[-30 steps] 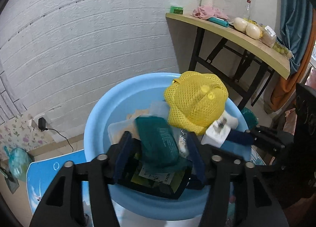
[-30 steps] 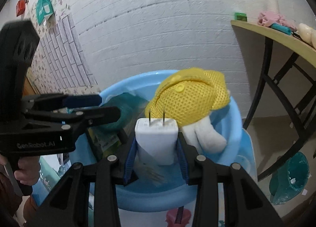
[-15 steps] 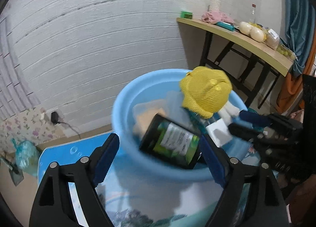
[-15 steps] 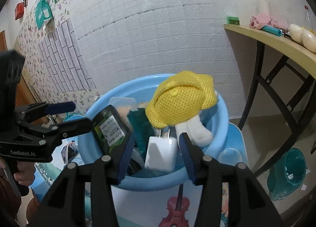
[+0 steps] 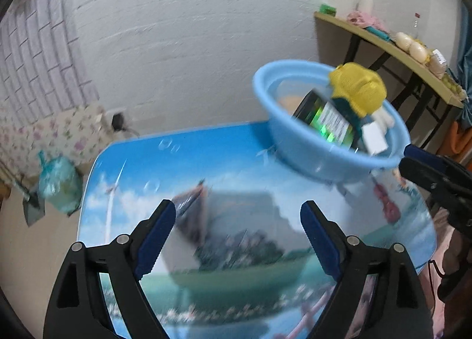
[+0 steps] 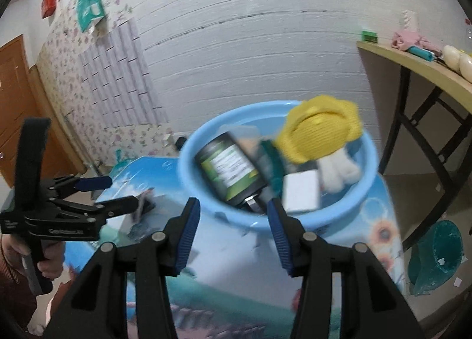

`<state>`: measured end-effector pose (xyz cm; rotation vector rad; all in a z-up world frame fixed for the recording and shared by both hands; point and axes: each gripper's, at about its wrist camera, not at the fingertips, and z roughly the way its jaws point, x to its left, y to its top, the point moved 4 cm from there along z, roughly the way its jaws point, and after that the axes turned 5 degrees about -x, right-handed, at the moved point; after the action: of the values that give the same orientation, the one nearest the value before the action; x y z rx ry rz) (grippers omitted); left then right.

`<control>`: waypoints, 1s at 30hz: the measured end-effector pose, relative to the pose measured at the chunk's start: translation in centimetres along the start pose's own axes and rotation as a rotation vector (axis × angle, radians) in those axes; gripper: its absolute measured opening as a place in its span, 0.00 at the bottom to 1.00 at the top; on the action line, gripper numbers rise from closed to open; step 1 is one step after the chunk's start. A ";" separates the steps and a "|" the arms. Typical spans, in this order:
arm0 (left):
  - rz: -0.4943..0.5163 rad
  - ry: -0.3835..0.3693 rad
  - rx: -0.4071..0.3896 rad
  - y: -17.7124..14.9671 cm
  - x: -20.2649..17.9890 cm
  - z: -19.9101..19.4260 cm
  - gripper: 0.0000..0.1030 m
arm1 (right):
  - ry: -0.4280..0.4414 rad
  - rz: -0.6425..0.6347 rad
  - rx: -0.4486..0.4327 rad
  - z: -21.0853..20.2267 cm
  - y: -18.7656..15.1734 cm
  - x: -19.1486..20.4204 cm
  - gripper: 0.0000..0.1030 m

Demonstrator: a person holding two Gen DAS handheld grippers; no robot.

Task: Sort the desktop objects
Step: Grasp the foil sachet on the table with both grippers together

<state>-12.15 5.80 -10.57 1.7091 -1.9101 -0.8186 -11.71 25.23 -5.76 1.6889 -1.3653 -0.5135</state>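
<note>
The blue basin [image 6: 365,167] sits at the far end of the picture-print table [image 5: 242,191]. It is full of stuff: a dark box w/ green label [image 6: 230,170] leans on the rim, a white charger [image 6: 301,194] lies by it, a yellow mesh thing [image 6: 321,129] sits on top. Prob. everything is piled there so the table gets tidy.

The left gripper [image 5: 236,238] is wide open, nothing in it, over the table. The right gripper [image 6: 233,232] is open too, empty, just in front of the basin.
</note>
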 end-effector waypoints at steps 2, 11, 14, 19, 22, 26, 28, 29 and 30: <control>-0.012 0.015 0.012 -1.2 1.0 -0.1 0.84 | 0.021 -0.007 0.016 0.1 -0.6 1.2 0.46; -0.076 0.047 0.070 -4.1 4.5 1.2 0.84 | 0.075 -0.033 0.099 2.2 -2.7 4.7 0.46; -0.071 0.051 0.077 -4.5 5.5 1.7 0.84 | 0.099 -0.031 0.122 3.3 -3.0 5.7 0.46; -0.043 0.021 0.095 -4.5 6.1 3.1 0.84 | 0.141 -0.041 0.155 5.8 -2.7 7.6 0.46; -0.010 0.010 0.097 -4.1 6.0 3.9 0.84 | 0.167 -0.039 0.185 7.6 -2.6 8.7 0.46; 0.030 -0.021 0.091 -3.3 5.8 4.6 0.79 | 0.192 -0.039 0.224 10.2 -2.3 10.1 0.46; 0.056 -0.042 0.101 -3.1 5.7 5.2 0.71 | 0.194 -0.041 0.243 11.5 -2.4 10.6 0.46; 0.067 -0.051 0.111 -3.1 5.7 5.6 0.62 | 0.198 -0.036 0.252 12.1 -2.4 10.8 0.46; 0.074 -0.061 0.125 -3.2 5.6 5.9 0.58 | 0.203 -0.031 0.260 12.5 -2.4 10.9 0.46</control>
<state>-14.61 0.82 -17.37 1.6916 -2.0923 -0.7460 -16.52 10.53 -12.14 1.9161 -1.3012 -0.1797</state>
